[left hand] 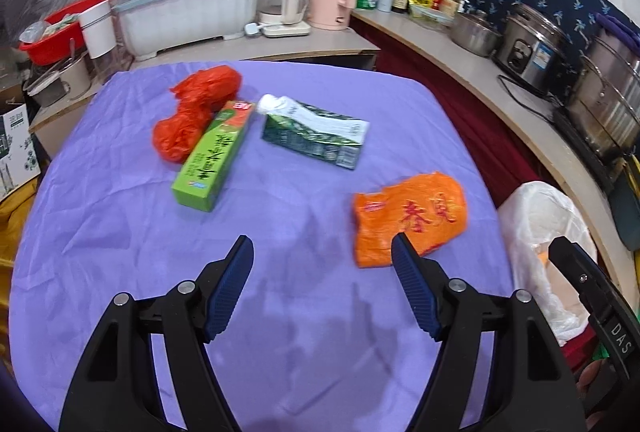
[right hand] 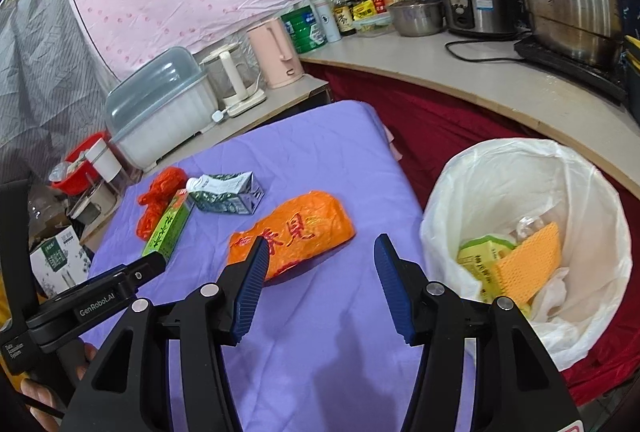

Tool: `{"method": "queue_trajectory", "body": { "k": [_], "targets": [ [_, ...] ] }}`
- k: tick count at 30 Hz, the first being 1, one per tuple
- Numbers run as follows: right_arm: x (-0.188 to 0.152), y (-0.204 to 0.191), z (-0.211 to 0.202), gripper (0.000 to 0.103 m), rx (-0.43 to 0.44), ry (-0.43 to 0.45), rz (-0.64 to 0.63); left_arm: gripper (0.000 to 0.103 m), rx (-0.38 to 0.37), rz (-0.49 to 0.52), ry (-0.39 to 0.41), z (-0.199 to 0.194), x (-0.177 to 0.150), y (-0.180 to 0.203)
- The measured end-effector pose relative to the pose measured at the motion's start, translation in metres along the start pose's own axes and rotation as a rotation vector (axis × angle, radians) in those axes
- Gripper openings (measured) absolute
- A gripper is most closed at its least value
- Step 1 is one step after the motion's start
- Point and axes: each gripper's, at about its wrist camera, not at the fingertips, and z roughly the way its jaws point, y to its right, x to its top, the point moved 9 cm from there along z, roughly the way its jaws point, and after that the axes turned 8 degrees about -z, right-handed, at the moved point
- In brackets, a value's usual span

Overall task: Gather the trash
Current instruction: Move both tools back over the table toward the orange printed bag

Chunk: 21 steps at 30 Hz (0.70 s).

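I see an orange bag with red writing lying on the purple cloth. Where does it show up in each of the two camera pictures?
Left wrist view: the orange bag lies right of centre, just beyond the right finger of the left gripper.
Right wrist view: the orange bag lies near the centre, behind the left finger of the right gripper.
Shared landmark: the milk carton, farther back on the cloth in both.

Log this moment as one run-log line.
left gripper: open, empty | right gripper: open, empty | on purple cloth: orange bag, carton, green box, red bag | bin: part filled
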Motion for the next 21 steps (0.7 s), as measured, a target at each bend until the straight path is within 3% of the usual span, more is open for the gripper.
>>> {"method": "queue_trajectory", "body": {
  "k": [12, 21],
  "targets": [
    [-0.034, -0.038, 0.066, 0.054, 0.043, -0.124, 0.009, 0.072, 0.081, -0.053, -0.005, 0.029, 0.012, -0.075],
    [-0.048, -0.047, 0.11, 0.054, 0.101, -0.19, 0.08, 0.079, 0.108, -0.033, -0.007, 0.055, 0.021, -0.095]
  ]
}}
